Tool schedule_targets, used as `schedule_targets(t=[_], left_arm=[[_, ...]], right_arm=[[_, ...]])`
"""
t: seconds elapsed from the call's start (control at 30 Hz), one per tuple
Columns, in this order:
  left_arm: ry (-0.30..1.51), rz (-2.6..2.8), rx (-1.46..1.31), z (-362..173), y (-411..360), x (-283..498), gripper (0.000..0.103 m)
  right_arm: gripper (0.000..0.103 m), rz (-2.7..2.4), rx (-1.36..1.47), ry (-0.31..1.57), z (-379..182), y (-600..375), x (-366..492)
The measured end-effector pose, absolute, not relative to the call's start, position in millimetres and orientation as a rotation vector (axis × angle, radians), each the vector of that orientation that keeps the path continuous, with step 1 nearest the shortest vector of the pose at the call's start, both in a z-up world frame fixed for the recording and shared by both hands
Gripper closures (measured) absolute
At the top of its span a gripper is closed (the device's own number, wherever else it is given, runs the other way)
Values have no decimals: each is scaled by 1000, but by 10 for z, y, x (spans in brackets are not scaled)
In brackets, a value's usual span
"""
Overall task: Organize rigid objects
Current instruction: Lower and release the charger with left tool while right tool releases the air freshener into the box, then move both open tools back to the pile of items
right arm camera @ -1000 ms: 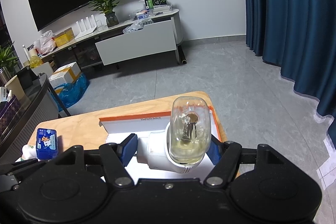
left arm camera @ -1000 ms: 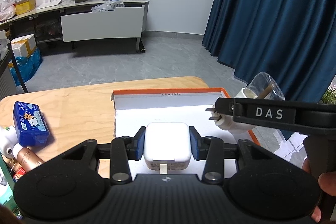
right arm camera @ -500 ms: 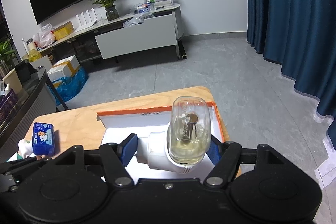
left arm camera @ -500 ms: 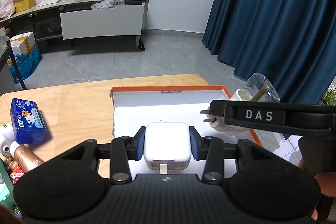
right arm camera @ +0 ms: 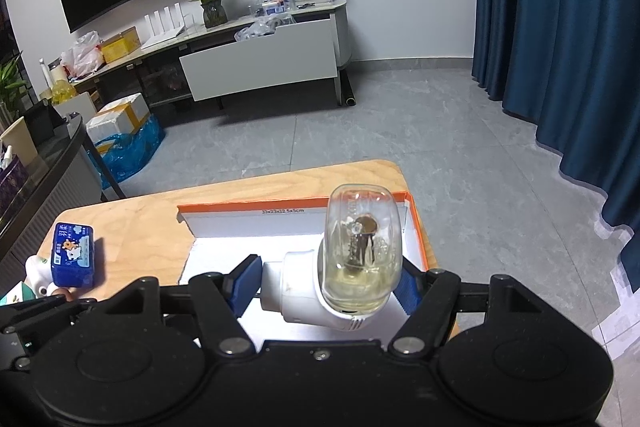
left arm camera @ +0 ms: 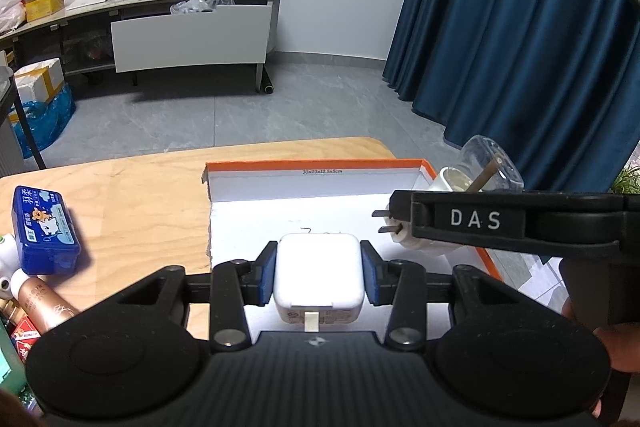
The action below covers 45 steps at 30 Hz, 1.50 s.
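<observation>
My left gripper is shut on a white square charger and holds it above the near part of the white, orange-rimmed box. My right gripper is shut on a white plug-in device with a clear glass bottle and holds it over the right side of the box. In the left wrist view the device and its two prongs stick out from the right gripper's finger, marked DAS.
A blue tin lies on the wooden table left of the box, also in the right wrist view. Bottles and packets crowd the table's near left edge. The table ends just past the box on the right.
Both views have pulled back and up a little; the box and table look slightly farther away. Both grips are unchanged.
</observation>
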<state>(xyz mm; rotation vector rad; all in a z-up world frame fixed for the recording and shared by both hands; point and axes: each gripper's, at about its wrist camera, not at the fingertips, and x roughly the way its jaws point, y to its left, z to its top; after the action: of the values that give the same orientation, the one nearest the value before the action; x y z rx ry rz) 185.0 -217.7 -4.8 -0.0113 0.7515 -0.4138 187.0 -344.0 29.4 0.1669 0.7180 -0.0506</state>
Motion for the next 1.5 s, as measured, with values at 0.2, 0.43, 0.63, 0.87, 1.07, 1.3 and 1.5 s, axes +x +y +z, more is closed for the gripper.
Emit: schedule_targets(t=[0.2, 0.43, 0.63, 0.87, 1.07, 1.3, 1.5], left_arm=[[755, -419, -6, -74, -2207, 1879, 60], [764, -425, -11, -118, -2216, 1925, 60], [768, -438, -5, -157, -2270, 1981, 66], [754, -469, -20, -133, -2333, 2047, 66], [748, -463, -31, -71, -2280, 1989, 52], [735, -421, -47, 117, -2034, 1789, 29], [723, -375, -30, 163, -1785, 1545, 25]], right_arm=[[21, -53, 155, 731, 260, -3428, 1926], [21, -55, 141, 751, 206, -3426, 2018], [21, -63, 132, 781, 134, -3442, 2155], [17, -81, 184, 705, 210, -3530, 2166], [17, -85, 185, 642, 389, -3574, 1979], [17, -91, 185, 577, 644, -3510, 1677], [17, -111, 158, 565, 656, -3277, 1367]])
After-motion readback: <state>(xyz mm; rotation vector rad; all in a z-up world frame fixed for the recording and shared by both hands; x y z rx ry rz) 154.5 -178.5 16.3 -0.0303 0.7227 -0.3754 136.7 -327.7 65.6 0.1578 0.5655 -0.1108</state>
